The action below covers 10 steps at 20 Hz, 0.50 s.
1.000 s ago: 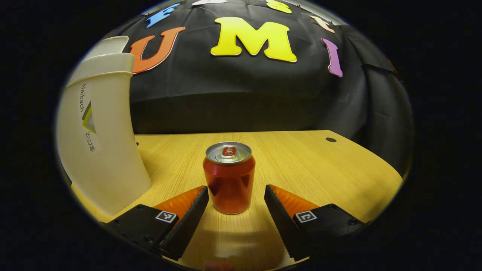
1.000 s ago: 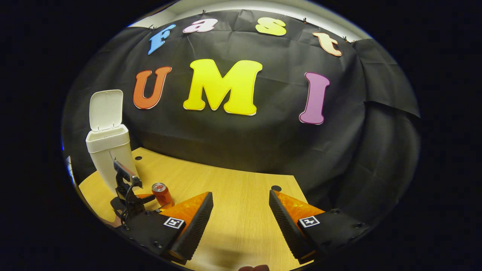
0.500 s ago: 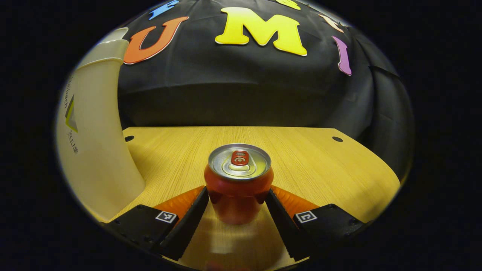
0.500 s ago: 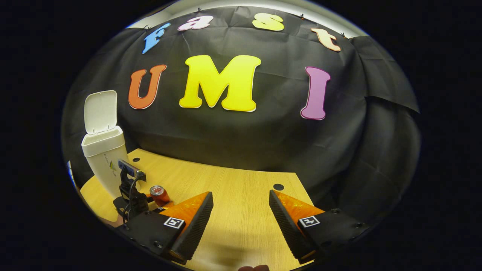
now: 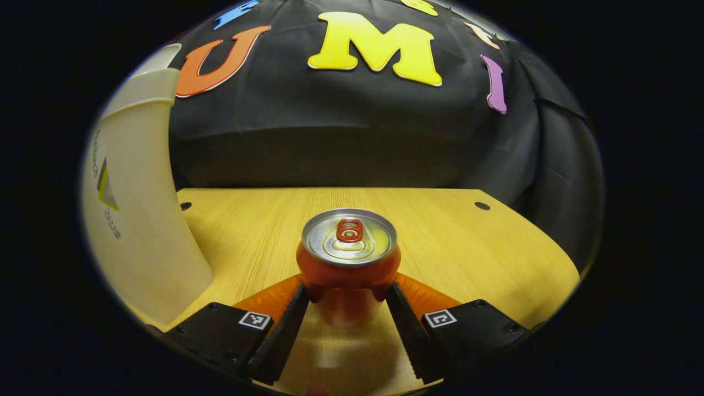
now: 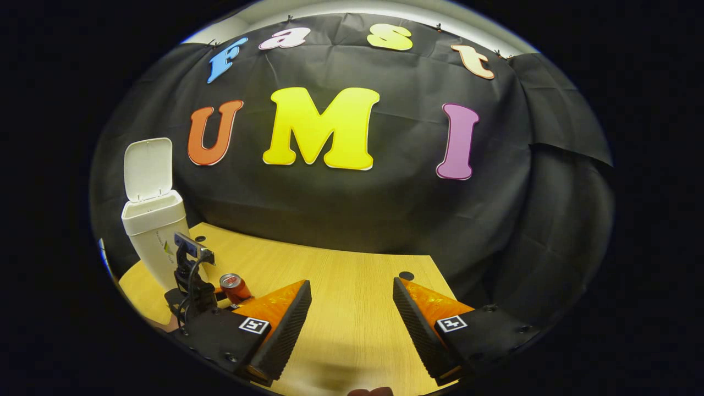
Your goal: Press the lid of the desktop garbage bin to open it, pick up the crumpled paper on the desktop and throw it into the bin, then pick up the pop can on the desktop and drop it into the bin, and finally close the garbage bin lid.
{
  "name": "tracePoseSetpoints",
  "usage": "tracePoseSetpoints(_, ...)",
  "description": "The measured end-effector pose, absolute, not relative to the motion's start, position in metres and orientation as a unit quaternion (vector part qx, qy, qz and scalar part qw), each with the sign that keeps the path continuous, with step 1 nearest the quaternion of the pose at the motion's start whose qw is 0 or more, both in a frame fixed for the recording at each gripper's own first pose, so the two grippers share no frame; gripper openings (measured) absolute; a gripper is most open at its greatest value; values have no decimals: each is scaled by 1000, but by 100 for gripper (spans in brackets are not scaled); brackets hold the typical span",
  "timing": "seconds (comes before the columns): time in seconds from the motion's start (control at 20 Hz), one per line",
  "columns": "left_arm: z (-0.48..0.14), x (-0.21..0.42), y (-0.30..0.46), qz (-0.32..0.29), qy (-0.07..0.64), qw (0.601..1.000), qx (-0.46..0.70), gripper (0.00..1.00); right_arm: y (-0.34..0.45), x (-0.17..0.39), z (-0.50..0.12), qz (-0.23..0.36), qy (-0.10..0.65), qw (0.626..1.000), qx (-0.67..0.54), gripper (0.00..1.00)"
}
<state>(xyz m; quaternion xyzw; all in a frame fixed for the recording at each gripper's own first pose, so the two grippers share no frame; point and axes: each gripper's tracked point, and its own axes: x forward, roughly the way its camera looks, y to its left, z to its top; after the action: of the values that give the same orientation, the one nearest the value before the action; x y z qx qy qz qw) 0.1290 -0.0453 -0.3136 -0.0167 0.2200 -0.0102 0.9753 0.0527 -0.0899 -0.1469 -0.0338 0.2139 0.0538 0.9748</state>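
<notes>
The red pop can [image 5: 348, 258] stands upright on the wooden table [image 5: 473, 247], and my left gripper [image 5: 346, 289] is shut on it, one finger pressed on each side of its lower body. The white garbage bin [image 5: 137, 209] rises close by on the left of the left gripper view. In the right gripper view the bin [image 6: 157, 231] stands at the far left with its lid [image 6: 147, 168] raised upright. In front of the bin are the can [image 6: 234, 287] and the left gripper [image 6: 192, 280]. My right gripper [image 6: 352, 286] hangs open over bare table, holding nothing.
The table [image 6: 352, 324] ends at the black cloth wall behind. It has a small round hole near its back right corner [image 5: 482, 205] and another by the bin [image 5: 186, 205]. The right gripper view shows a hole [image 6: 406, 275] just beyond the right finger.
My left gripper moved forward around the can, then its fingers drew in onto the can's sides. The right gripper has barely moved.
</notes>
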Motion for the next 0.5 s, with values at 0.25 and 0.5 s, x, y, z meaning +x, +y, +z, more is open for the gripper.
tracePoseSetpoints(0.25, -241, 121, -35, 0, 184, 983, -20, 85, -74, 26, -149, 68, 211, 975, -28, 94)
tracePoseSetpoints(0.5, -148, 118, 2, 33, 136, 990, -31, 85, -59, 7, -138, 80, 192, 978, -26, 94)
